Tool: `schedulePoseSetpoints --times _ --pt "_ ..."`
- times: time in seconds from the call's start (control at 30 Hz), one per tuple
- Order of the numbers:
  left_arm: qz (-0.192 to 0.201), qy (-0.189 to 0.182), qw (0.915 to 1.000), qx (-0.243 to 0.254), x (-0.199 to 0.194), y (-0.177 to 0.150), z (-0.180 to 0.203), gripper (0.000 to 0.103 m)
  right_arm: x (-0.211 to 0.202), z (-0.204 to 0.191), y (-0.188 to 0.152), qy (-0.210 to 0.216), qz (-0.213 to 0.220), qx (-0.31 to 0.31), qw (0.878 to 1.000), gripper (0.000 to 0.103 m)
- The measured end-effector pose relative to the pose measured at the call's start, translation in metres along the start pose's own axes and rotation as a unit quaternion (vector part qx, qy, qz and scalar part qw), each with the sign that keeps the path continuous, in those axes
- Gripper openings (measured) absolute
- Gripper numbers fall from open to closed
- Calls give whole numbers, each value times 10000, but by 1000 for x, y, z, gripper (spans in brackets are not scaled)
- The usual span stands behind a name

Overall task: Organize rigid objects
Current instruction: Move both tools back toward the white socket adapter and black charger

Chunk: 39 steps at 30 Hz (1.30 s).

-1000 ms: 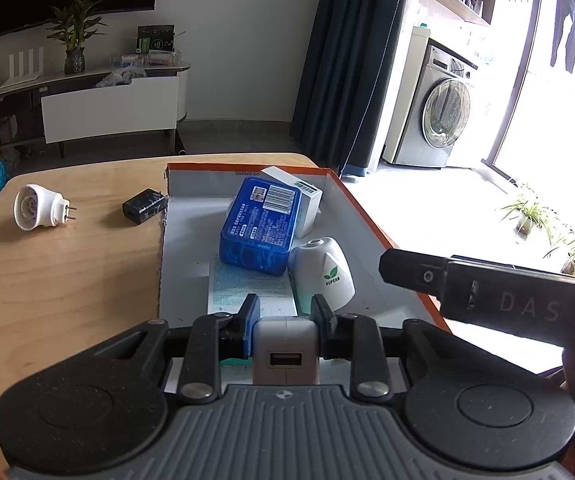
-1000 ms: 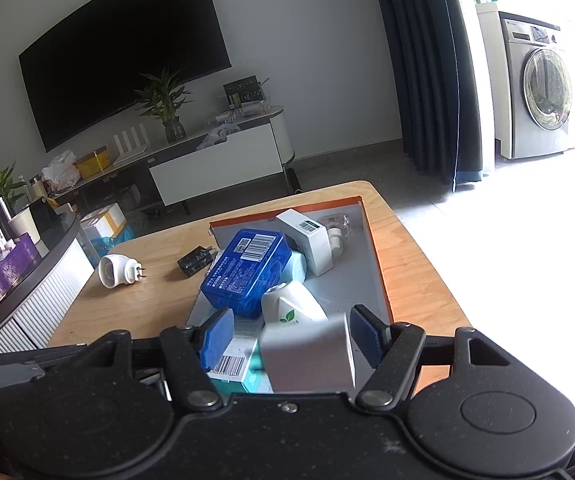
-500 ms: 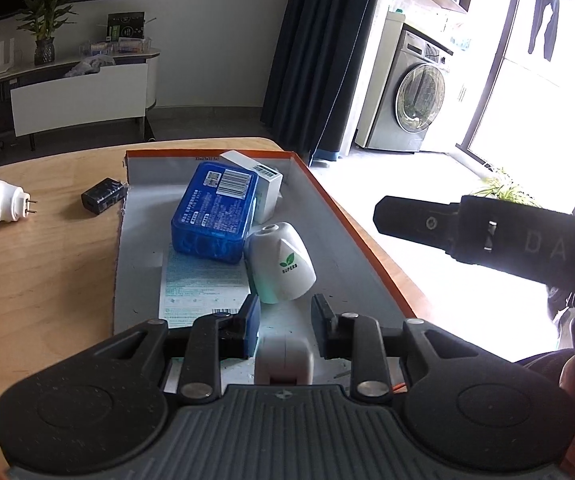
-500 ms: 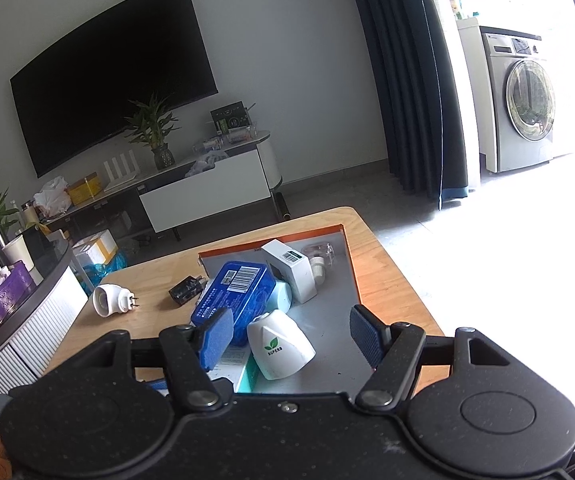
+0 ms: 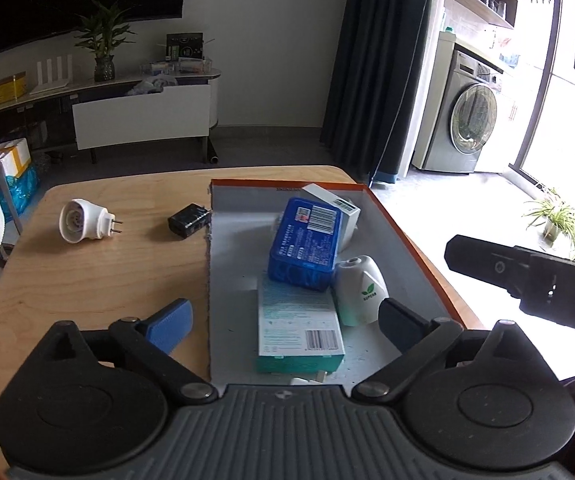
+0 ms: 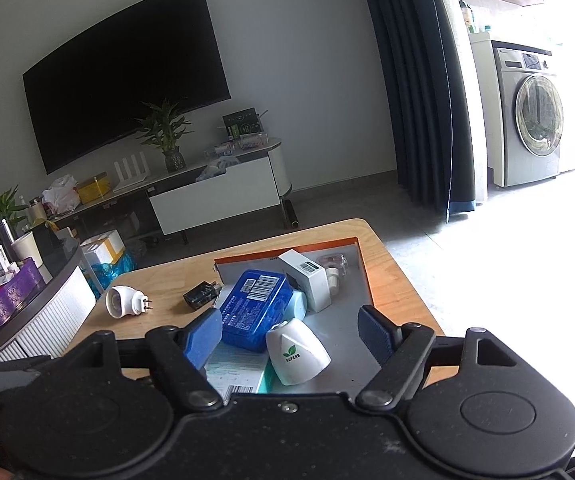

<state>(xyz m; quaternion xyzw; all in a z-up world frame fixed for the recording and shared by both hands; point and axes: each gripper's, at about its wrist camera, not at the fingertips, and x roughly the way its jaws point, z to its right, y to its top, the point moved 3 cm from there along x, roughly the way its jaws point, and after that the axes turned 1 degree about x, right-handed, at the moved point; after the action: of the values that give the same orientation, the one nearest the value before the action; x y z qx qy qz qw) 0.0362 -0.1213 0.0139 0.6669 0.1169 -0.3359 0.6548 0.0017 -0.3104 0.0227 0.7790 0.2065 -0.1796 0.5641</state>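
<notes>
Cardboard tray [image 5: 407,240], orange-rimmed, is sitting on the pale wooden surface [image 5: 87,280], holding a glossy blue box [image 5: 307,244] and a rounded white plug-in [image 5: 357,290]; both hand-held grippers, left [image 5: 283,322] and right [image 6: 289,334], are spreading their ribbed pads, pinching nothing

One orange-rimmed tray [image 5: 399,232], one blue box [image 5: 305,246], one teal-and-white box [image 5: 299,320], one white barcoded box [image 5: 337,206], one white dome-shaped device [image 5: 361,290], one white plug adapter [image 5: 83,220], one black charger [image 5: 189,220], all counted on one wooden table [image 5: 87,272], two potted plants [image 6: 165,132] seen behind.
</notes>
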Motion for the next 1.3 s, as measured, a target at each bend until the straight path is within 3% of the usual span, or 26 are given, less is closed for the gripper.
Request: schedulePoseSetpoints --times 0.53,1.3 --pt "-36 632 9959 -641 -18 -5 -79 103 14 -60 -11 555 -413 -490 9964 91" --pt "-125 1075 9898 -929 -5 -6 -137 103 61 -125 -17 1060 -825 -1051 9853 92"
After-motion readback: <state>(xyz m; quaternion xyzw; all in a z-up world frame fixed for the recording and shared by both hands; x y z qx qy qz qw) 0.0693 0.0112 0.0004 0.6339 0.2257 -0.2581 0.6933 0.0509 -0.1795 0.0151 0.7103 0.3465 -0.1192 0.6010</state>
